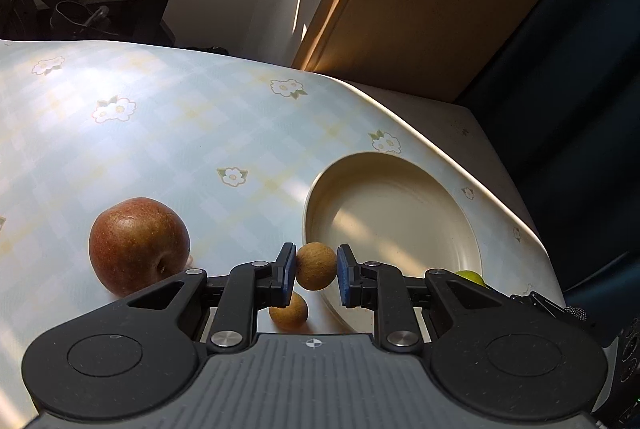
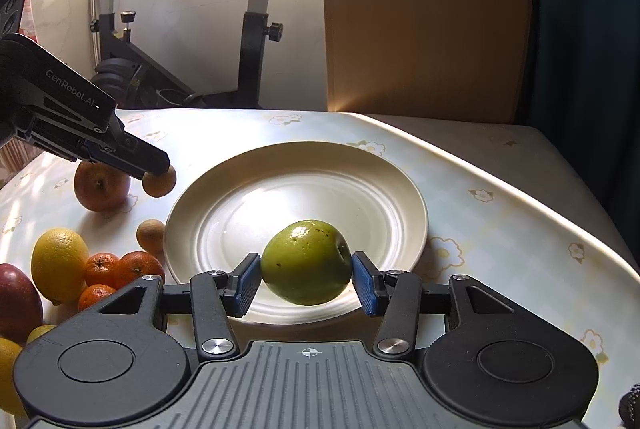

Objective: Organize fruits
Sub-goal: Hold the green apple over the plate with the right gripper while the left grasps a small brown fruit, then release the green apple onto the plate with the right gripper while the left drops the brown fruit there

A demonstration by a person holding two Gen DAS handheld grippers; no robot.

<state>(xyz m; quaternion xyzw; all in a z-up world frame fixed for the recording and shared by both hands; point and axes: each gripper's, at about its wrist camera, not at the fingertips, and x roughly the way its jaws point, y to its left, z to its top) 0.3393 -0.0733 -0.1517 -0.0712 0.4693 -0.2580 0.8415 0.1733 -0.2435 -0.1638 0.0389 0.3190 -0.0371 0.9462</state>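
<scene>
My left gripper (image 1: 316,269) is shut on a small brown round fruit (image 1: 316,266), held above the table at the left rim of the cream plate (image 1: 400,213). It also shows in the right wrist view (image 2: 158,171) with that fruit (image 2: 160,183). My right gripper (image 2: 306,275) is shut on a green apple (image 2: 306,262), held over the near part of the plate (image 2: 296,185). A second small brown fruit (image 1: 289,311) lies on the table by the plate (image 2: 151,235). A red-brown apple (image 1: 138,247) sits left of it (image 2: 102,187).
A pile of fruit lies at the near left: a lemon (image 2: 59,265), several mandarins (image 2: 120,269) and a dark red fruit (image 2: 18,305). The floral tablecloth (image 1: 160,133) ends at the right edge. A wooden panel (image 2: 424,9) and an exercise bike (image 2: 256,9) stand behind.
</scene>
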